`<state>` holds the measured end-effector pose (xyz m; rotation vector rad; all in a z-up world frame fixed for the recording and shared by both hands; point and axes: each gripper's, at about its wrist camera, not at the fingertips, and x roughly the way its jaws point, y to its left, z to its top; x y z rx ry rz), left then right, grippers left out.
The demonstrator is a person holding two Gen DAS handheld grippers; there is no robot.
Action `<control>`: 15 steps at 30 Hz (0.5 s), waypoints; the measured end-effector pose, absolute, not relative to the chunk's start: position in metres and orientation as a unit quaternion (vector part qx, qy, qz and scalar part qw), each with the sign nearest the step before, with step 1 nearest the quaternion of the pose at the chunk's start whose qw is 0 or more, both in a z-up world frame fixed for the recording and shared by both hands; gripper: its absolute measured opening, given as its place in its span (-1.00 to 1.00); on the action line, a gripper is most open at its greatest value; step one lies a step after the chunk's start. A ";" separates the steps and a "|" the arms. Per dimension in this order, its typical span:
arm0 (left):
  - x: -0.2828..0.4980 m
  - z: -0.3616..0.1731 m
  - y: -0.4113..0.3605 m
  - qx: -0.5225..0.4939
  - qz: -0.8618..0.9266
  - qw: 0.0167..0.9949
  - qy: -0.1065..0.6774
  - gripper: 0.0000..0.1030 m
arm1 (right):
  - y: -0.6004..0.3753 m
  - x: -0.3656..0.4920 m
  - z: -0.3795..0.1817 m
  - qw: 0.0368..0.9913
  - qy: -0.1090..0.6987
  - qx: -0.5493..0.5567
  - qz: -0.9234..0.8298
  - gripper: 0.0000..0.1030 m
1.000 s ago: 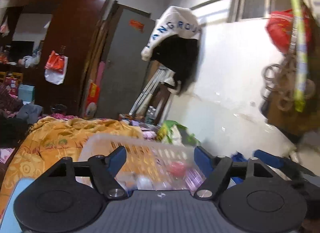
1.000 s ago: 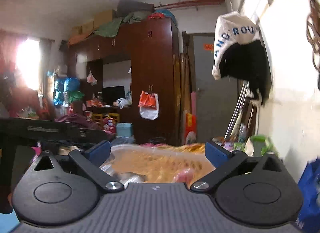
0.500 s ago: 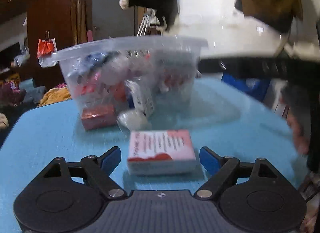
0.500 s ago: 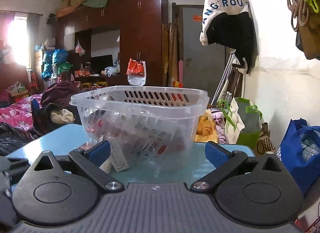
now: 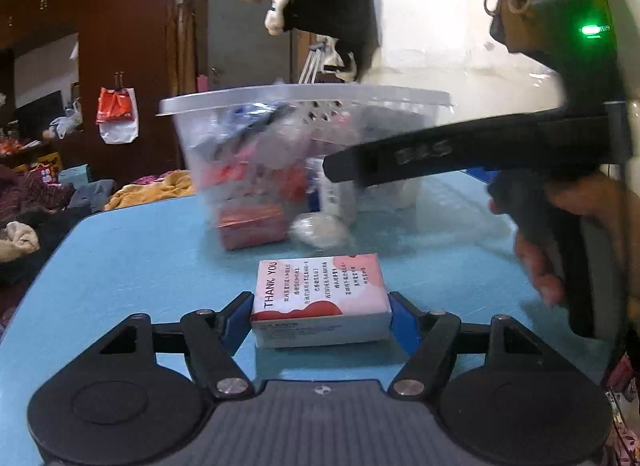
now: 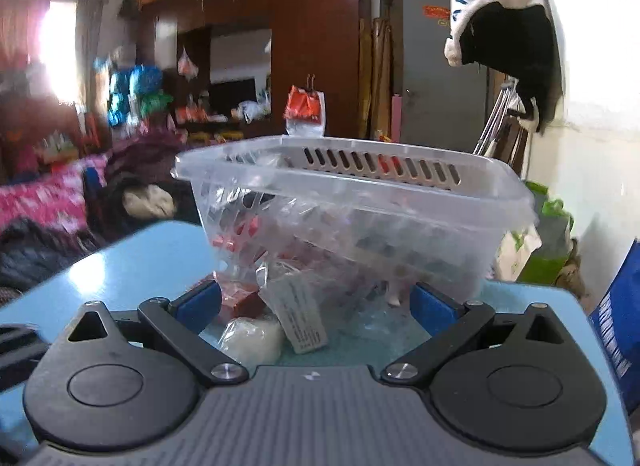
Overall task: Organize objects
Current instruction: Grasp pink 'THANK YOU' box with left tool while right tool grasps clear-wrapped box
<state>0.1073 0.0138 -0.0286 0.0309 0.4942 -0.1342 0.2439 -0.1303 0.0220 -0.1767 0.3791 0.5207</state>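
Observation:
A pink and white "THANK YOU" box (image 5: 320, 298) lies on the blue table (image 5: 132, 250). My left gripper (image 5: 320, 320) has its blue pads against both sides of the box. A clear plastic basket (image 5: 304, 133) full of small packets stands behind it, and it also shows in the right wrist view (image 6: 360, 201). A red box (image 5: 250, 221) and a white wrapped packet (image 5: 320, 227) lie at its foot. My right gripper (image 6: 316, 302) is open just in front of the basket, around a white packet (image 6: 250, 340) and a tag (image 6: 300, 314).
The right-hand gripper body and the hand holding it (image 5: 552, 169) fill the right of the left wrist view. Bedding and clothes (image 6: 60, 201) lie left of the table. A blue bag (image 6: 620, 318) and green bags (image 6: 548, 242) stand to the right by the wall.
Both grippers have dropped from room level to the table. The left gripper has moved up to the "THANK YOU" box and narrowed onto its sides. The right gripper has moved closer to the basket.

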 end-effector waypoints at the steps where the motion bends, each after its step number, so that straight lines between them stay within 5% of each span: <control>1: 0.106 -0.029 0.017 0.014 -0.065 0.967 0.244 0.44 | -0.125 0.246 0.021 0.944 0.191 -0.091 0.252 0.87; 9: 0.103 -0.028 0.034 -0.010 -0.070 0.970 0.233 0.44 | -0.114 0.255 0.018 0.944 0.219 -0.091 0.229 0.63; 15: 0.103 -0.031 0.039 -0.016 -0.075 0.969 0.233 0.44 | -0.112 0.250 0.015 0.946 0.218 -0.110 0.215 -0.07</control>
